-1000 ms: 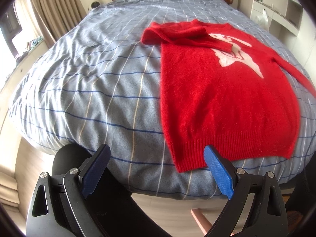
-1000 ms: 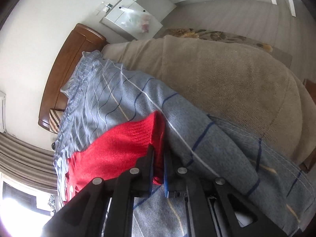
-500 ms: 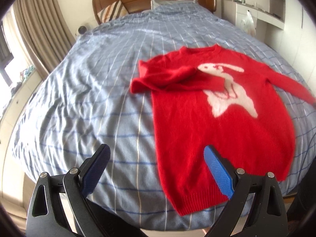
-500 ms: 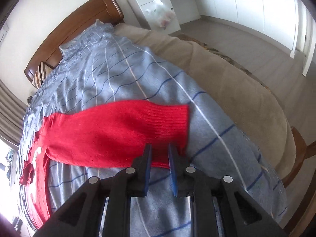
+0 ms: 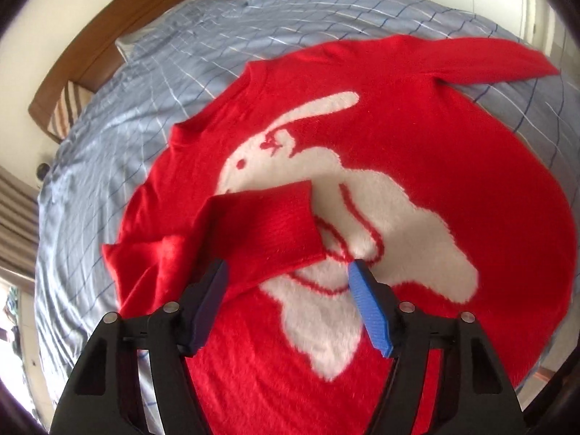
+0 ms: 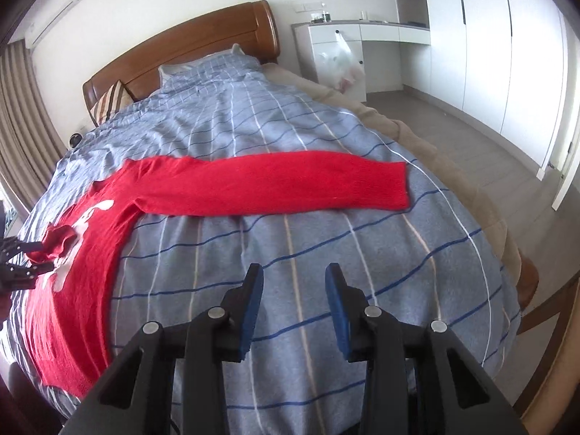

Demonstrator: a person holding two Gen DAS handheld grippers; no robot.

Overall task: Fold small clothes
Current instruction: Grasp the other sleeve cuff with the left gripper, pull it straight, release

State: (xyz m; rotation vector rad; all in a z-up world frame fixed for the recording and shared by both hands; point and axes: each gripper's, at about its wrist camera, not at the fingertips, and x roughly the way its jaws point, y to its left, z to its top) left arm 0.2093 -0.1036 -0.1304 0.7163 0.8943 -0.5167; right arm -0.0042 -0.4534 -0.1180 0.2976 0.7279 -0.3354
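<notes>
A red sweater (image 5: 453, 166) with a white rabbit (image 5: 380, 210) on its chest lies flat on the bed. Its left sleeve (image 5: 261, 239) is folded across the chest, the cuff over the rabbit. My left gripper (image 5: 286, 281) is open just above that cuff, one finger on each side. The other sleeve (image 6: 275, 188) lies stretched straight out over the bedspread in the right wrist view. My right gripper (image 6: 294, 282) is open and empty, above the bedspread a little short of that sleeve. The left gripper also shows at the left edge of that view (image 6: 21, 257).
The bed has a blue-grey striped bedspread (image 6: 326, 253) and a wooden headboard (image 6: 188, 43) with pillows. A beige blanket (image 6: 453, 166) hangs along the right side. White cabinets (image 6: 489, 36) and a desk with a hanging plastic bag (image 6: 344, 61) stand beyond.
My right gripper has let go of the right sleeve's cuff, opened and drawn back. My left gripper has moved from the bed's foot up over the sweater to the folded left cuff.
</notes>
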